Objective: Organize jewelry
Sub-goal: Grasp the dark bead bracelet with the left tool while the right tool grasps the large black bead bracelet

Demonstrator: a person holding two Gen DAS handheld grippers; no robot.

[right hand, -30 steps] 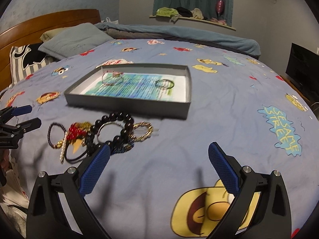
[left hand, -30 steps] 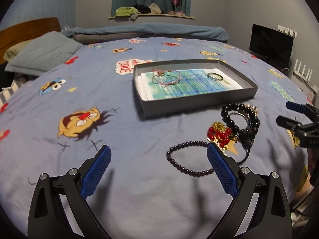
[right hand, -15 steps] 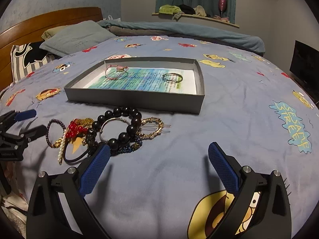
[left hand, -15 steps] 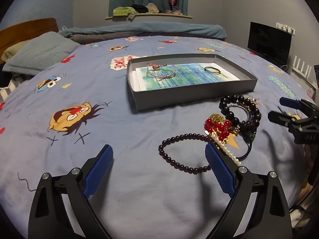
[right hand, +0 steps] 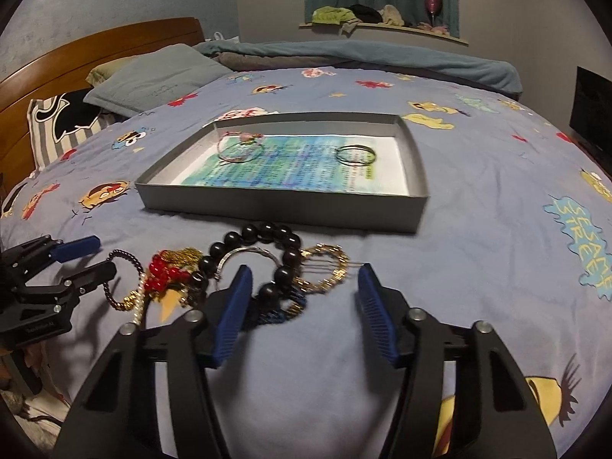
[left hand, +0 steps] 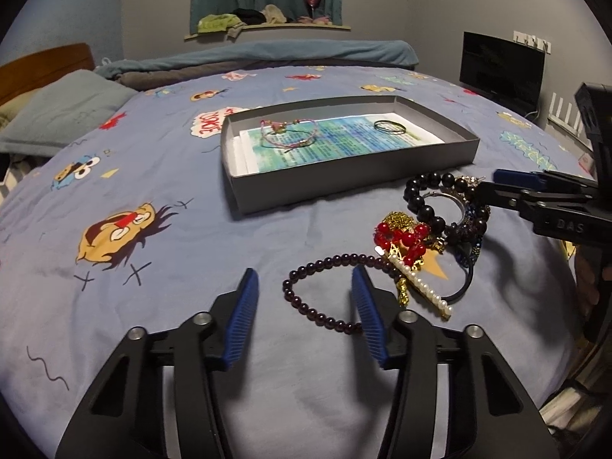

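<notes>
A grey tray (left hand: 344, 187) (right hand: 283, 210) lies on the blue cartoon bedspread and holds a pink cord bracelet (left hand: 288, 135) and thin dark rings (left hand: 390, 127). In front of it is a tangled pile: a large black bead bracelet (left hand: 424, 206) (right hand: 283, 256), red beads (left hand: 401, 235), a pearl clip (left hand: 420, 287) and a gold heart piece (right hand: 329, 267). My left gripper (left hand: 304, 281) is closing around part of a dark purple bead bracelet (left hand: 306, 306); the pads do not press it. My right gripper (right hand: 305, 271) is closing over the black beads and gold piece without gripping them.
A grey pillow (right hand: 153, 76) and wooden headboard (right hand: 95, 42) are at the left. A folded blue blanket (left hand: 267, 53) lies across the far end of the bed. A dark screen (left hand: 501, 72) stands by the right wall. Clothes lie on the window sill (left hand: 267, 26).
Both grippers' jaws have narrowed from wide to about half. The right gripper has moved closer to the jewelry pile. The purple bracelet now lies partly between the left jaws.
</notes>
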